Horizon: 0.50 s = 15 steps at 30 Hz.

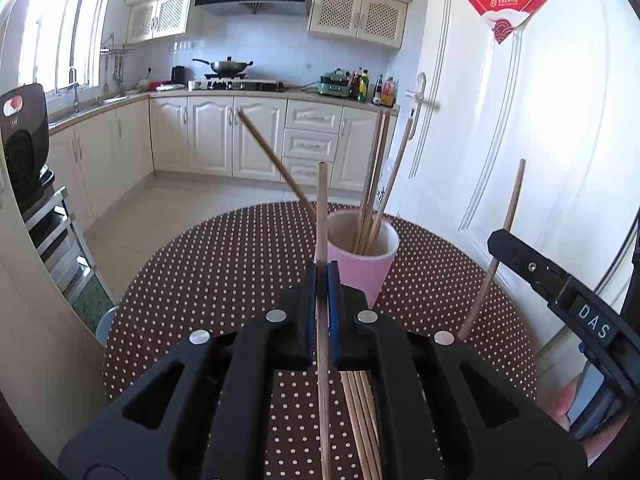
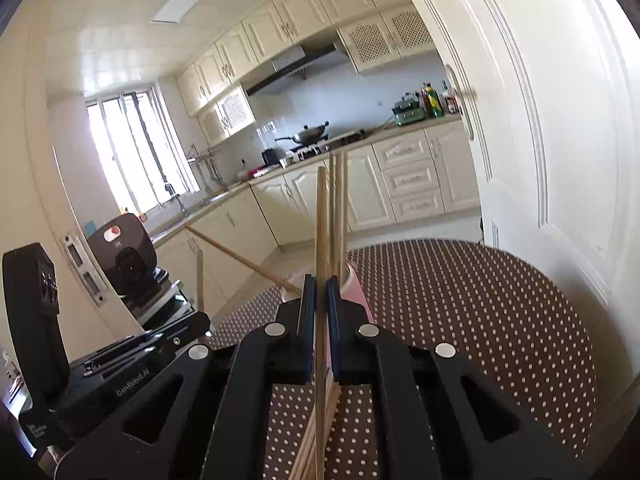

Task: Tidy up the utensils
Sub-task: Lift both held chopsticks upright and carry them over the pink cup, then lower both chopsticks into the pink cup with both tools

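My left gripper (image 1: 322, 268) is shut on one wooden chopstick (image 1: 322, 208), which stands upright just in front of the pink cup (image 1: 372, 276). Several chopsticks lean inside the cup. At the right of this view my right gripper (image 1: 496, 246) clamps another chopstick (image 1: 510, 216). In the right wrist view that gripper (image 2: 320, 282) is shut on its upright chopstick (image 2: 321, 220), and the pink cup (image 2: 358, 290) is mostly hidden behind the fingers. My left gripper (image 2: 202, 318) shows at the left. Loose chopsticks (image 1: 362, 420) lie on the dotted table (image 1: 224, 264) beneath both grippers.
The round table's far edge (image 1: 280, 204) drops to a tiled kitchen floor. A white door (image 1: 540, 140) stands close on the right. A black appliance (image 1: 24, 140) sits on a metal rack at the left. A person's hand (image 1: 572, 400) holds the right gripper.
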Available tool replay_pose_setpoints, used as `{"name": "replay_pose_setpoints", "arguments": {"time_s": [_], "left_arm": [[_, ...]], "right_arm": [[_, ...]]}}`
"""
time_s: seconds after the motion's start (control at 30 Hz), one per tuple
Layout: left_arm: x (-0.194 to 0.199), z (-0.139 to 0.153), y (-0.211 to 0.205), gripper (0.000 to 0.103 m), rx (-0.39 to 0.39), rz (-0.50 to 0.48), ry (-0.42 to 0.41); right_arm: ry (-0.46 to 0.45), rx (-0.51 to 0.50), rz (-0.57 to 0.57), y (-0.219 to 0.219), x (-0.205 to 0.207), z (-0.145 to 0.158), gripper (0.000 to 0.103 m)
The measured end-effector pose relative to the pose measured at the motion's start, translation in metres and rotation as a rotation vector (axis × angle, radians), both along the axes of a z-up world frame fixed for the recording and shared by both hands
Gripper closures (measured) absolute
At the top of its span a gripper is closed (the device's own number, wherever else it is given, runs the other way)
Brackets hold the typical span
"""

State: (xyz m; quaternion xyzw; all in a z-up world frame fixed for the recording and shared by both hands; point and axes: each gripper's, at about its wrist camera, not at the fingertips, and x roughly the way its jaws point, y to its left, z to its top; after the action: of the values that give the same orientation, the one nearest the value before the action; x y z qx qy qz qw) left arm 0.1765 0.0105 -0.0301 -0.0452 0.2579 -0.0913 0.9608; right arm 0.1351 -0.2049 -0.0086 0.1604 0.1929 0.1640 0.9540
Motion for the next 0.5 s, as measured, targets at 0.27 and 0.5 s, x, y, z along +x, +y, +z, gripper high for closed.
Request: {"name": "replay_pose_setpoints", "arguments": {"time_s": [0.27, 0.5], "left_arm": [[-0.004, 0.022, 0.000, 0.097, -0.002, 0.011, -0.065], [-0.005, 0.046, -0.005, 0.097, 0.005, 0.014, -0.138]], "right_arm": [[-0.084, 0.000, -0.005, 0.000, 0.002, 0.023, 0.098], [-0.153, -0.013, -0.001, 0.005, 0.007, 0.041, 0.098]]}}
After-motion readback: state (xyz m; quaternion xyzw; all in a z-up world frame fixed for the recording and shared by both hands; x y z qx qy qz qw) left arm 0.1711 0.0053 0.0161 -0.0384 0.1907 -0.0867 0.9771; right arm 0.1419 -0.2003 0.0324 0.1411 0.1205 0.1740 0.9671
